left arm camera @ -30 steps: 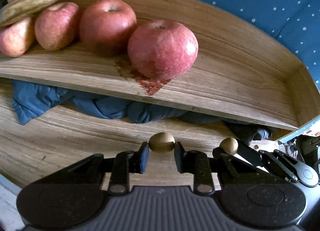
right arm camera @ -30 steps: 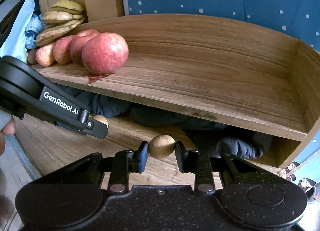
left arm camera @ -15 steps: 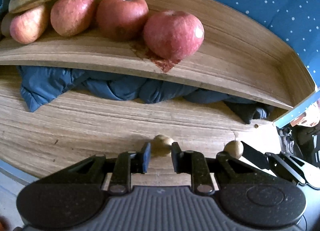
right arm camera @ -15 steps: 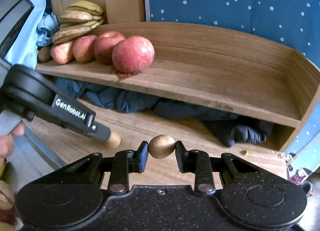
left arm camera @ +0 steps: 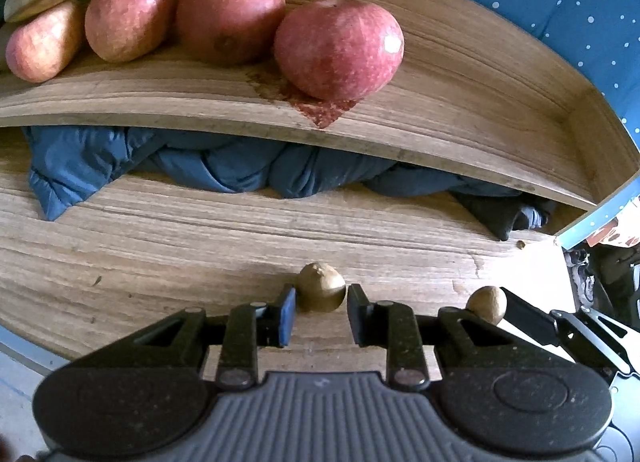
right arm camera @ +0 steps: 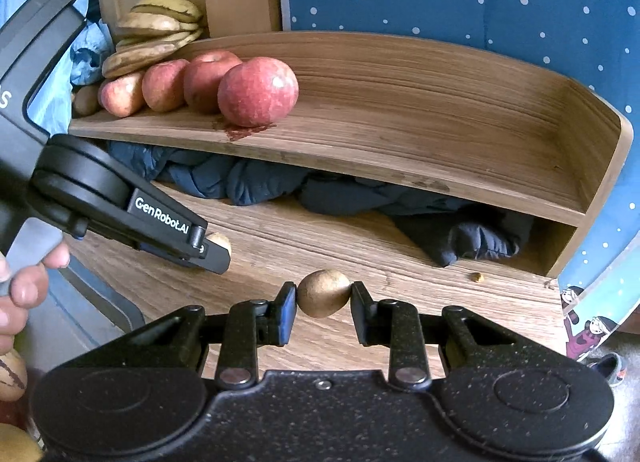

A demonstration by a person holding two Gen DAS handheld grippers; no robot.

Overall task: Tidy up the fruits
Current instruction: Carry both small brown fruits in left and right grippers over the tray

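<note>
1. The left hand-held gripper [left arm camera: 321, 312] points down at the wooden surface [left arm camera: 160, 246] with a small brown fruit [left arm camera: 321, 292] between its fingers. Its jaws have just been opening, and narrow gaps show on both sides of the fruit, which rests on the surface rather than being pinched.
2. The right hand-held gripper [right arm camera: 323, 308] pinches a second small brown fruit [right arm camera: 323, 293] between its pads, holding it above the same surface.
3. In the left wrist view that second fruit [left arm camera: 487, 304] shows at the lower right, held at the tip of the right gripper, near the first fruit but apart from it.
4. A raised wooden shelf [right arm camera: 400, 141] stands behind the surface. At its left end four red apples [left arm camera: 338, 47] sit in a row, touching one another.
5. Bananas [right arm camera: 160, 33] lie stacked behind and over the leftmost apples.
6. Crumpled dark blue cloth [left arm camera: 224, 165] fills the gap under the shelf.
7. A person's fingers [right arm camera: 24, 282] grip the left tool's handle at the left edge of the right wrist view.
</note>
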